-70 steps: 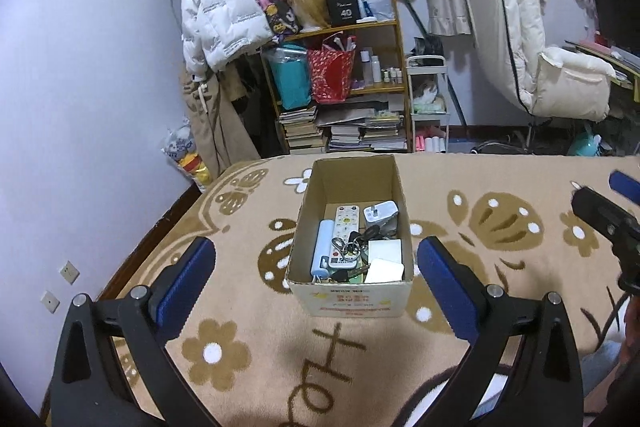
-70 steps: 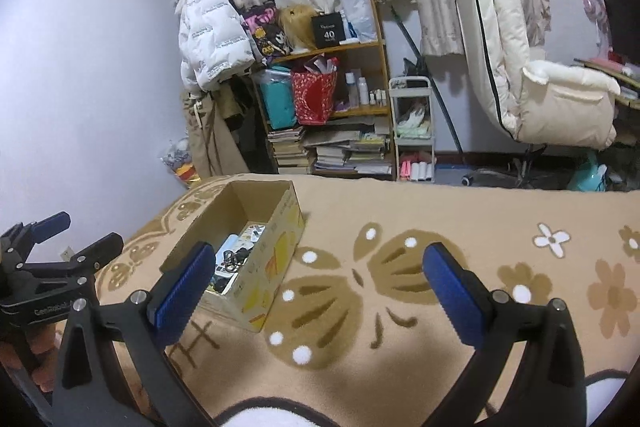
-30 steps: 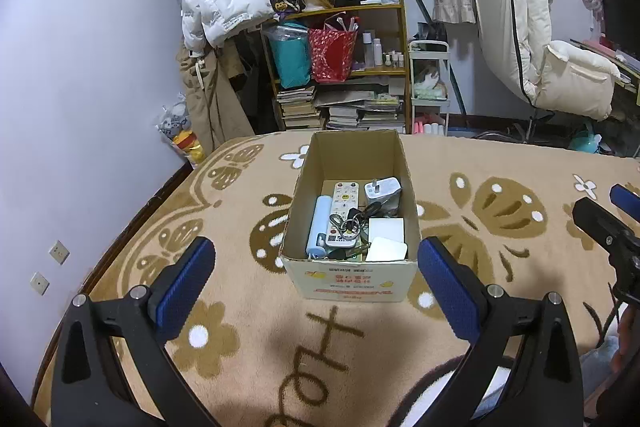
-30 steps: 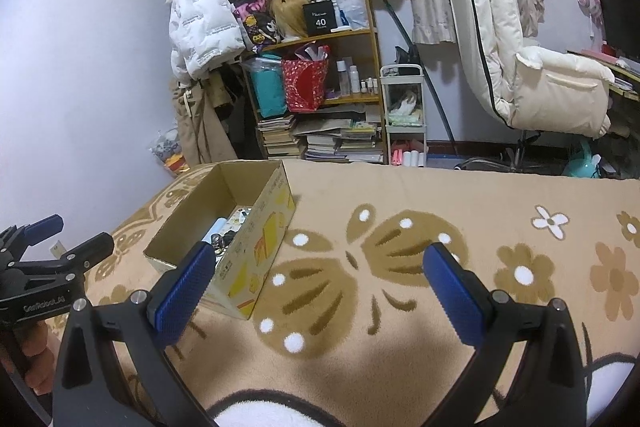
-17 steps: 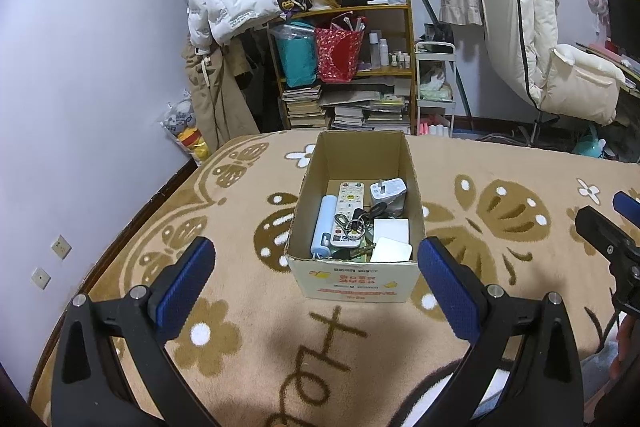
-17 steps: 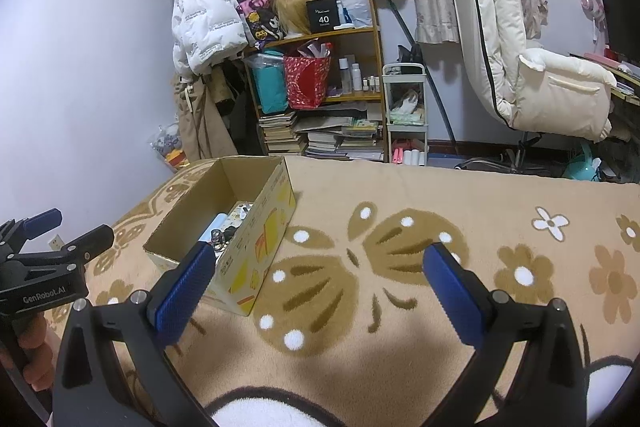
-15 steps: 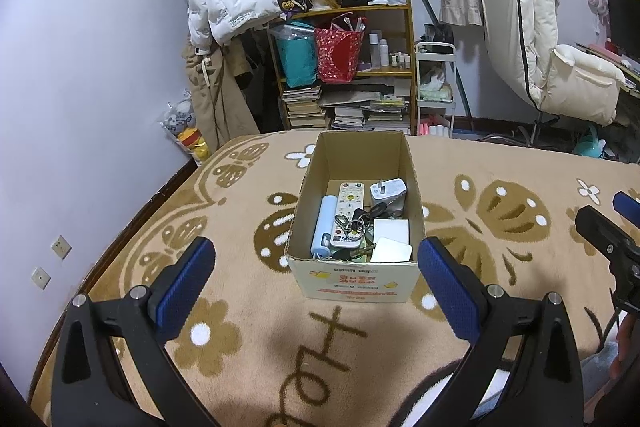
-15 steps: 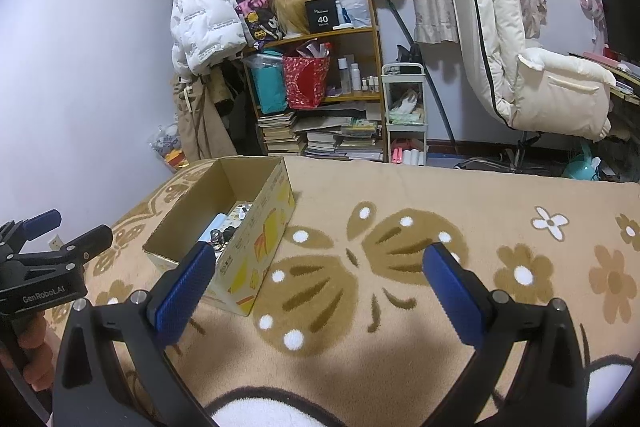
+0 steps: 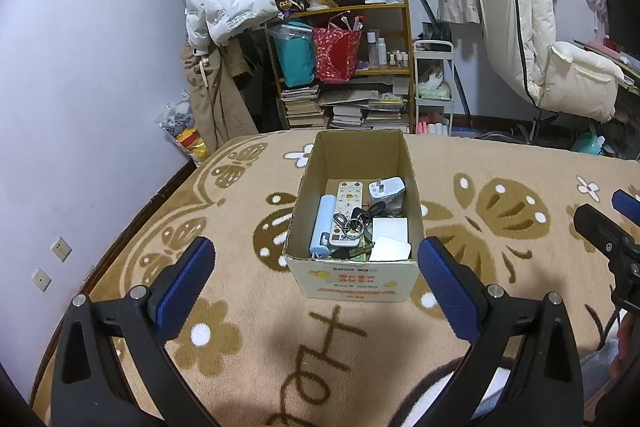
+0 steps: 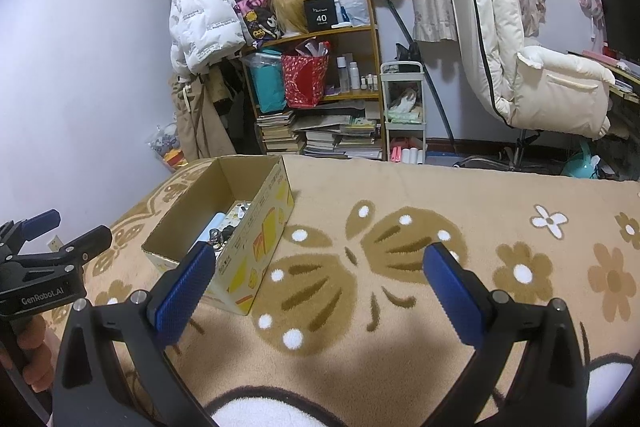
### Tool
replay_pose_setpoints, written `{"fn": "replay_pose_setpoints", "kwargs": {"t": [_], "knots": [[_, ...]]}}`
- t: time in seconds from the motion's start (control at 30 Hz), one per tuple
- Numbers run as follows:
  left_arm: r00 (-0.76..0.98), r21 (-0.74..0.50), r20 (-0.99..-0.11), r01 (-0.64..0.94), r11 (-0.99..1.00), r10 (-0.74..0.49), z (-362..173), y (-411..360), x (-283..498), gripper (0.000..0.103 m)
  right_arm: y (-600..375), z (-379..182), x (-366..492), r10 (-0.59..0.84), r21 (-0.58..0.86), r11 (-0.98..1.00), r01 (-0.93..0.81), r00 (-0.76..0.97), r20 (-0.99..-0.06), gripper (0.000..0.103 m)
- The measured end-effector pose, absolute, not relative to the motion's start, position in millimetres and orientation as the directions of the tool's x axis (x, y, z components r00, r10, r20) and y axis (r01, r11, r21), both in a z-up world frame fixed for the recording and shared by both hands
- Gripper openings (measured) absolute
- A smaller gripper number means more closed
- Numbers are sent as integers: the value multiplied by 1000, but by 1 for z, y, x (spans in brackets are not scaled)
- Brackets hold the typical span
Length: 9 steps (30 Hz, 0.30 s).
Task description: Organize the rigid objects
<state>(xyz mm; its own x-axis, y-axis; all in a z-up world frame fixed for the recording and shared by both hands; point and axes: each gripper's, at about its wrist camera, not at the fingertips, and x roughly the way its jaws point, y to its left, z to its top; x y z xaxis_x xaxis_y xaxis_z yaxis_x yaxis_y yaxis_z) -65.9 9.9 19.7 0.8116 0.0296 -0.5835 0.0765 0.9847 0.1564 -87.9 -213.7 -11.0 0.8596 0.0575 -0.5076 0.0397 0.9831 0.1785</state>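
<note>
Box [image 9: 354,227] lies straight ahead of my left tongs [image 9: 312,281], long axis running away, both tongs spread empty, right tongs [image 10: 316,281] farther off.

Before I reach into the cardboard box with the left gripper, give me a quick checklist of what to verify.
1. Left gripper open: ok, fingers wide apart, nothing held.
2. Right gripper open and out of the way: ok, over bare blanket, to the right of the box.
3. Cardboard box centred ahead of the left gripper: ok.
4. Box top open: ok.
5. Remote control free to lift: not ok, a key ring lies on its near end.
6. Blue tube reachable: ok, along the left wall.
</note>
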Motion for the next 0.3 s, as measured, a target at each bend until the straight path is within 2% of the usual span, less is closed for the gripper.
{"fn": "replay_pose_setpoints", "kwargs": {"t": [0.3], "knots": [[810,155,-586,72,985,33,19,9,-66,101,-214,-15,-89,55,176,983,42,858,-510,103]]}}
